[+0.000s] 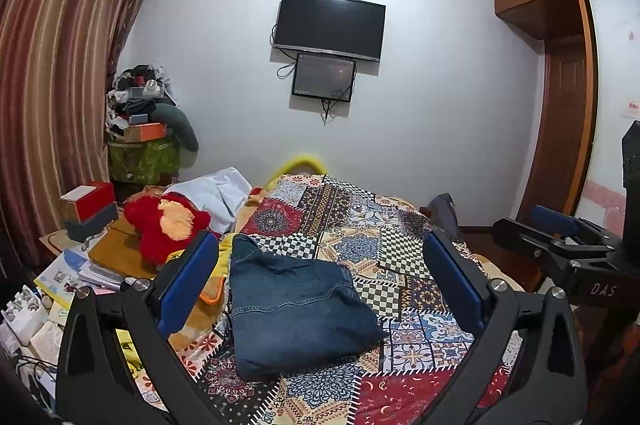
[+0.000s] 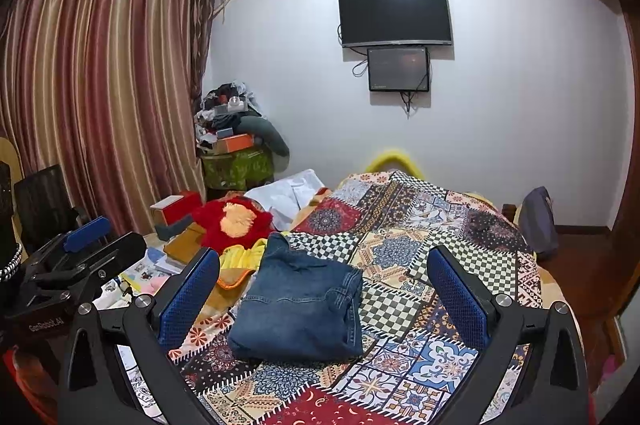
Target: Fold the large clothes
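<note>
One pair of folded jeans (image 1: 296, 309) lies on the bed (image 1: 400, 257), on the patchwork cover. One red plush toy (image 1: 166, 225) sits to the left of the jeans, near one white cloth (image 1: 212, 193). Two dark screens hang on the wall, a big TV (image 1: 330, 25) and a small screen (image 1: 323, 76) under it. There are two grippers. The left gripper (image 1: 320, 277) has its blue fingers (image 1: 188, 281) wide apart and holds nothing. The right gripper (image 2: 324, 289) is wide apart too, and touches nothing. Both hover above the jeans.
</note>
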Motion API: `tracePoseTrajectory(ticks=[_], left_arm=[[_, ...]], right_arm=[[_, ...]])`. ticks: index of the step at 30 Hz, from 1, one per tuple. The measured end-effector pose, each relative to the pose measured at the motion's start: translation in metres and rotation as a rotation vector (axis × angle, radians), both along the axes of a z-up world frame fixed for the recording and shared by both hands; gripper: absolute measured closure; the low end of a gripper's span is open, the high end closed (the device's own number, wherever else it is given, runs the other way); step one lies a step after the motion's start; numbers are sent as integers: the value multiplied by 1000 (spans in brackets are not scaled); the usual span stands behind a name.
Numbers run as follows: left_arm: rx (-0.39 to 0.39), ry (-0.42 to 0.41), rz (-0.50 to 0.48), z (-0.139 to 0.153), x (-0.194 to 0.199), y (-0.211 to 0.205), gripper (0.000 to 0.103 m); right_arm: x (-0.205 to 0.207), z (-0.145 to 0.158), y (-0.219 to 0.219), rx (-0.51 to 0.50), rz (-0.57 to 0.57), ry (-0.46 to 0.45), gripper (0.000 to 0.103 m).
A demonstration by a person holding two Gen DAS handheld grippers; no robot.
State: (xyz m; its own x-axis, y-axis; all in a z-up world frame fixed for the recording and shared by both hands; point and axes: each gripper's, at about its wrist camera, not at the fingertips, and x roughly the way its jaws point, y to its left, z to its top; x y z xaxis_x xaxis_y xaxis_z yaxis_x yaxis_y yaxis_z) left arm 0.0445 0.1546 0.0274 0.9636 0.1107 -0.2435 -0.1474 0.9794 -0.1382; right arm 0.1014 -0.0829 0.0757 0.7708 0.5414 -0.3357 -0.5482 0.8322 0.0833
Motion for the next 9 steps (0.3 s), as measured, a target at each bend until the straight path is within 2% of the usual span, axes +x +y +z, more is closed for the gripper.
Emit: tracePoseTrajectory(ticks=[9], left_arm=[[-33,29,13,-8,8,9,0]], right_arm=[[4,-6,2,-5,-2,18,0]])
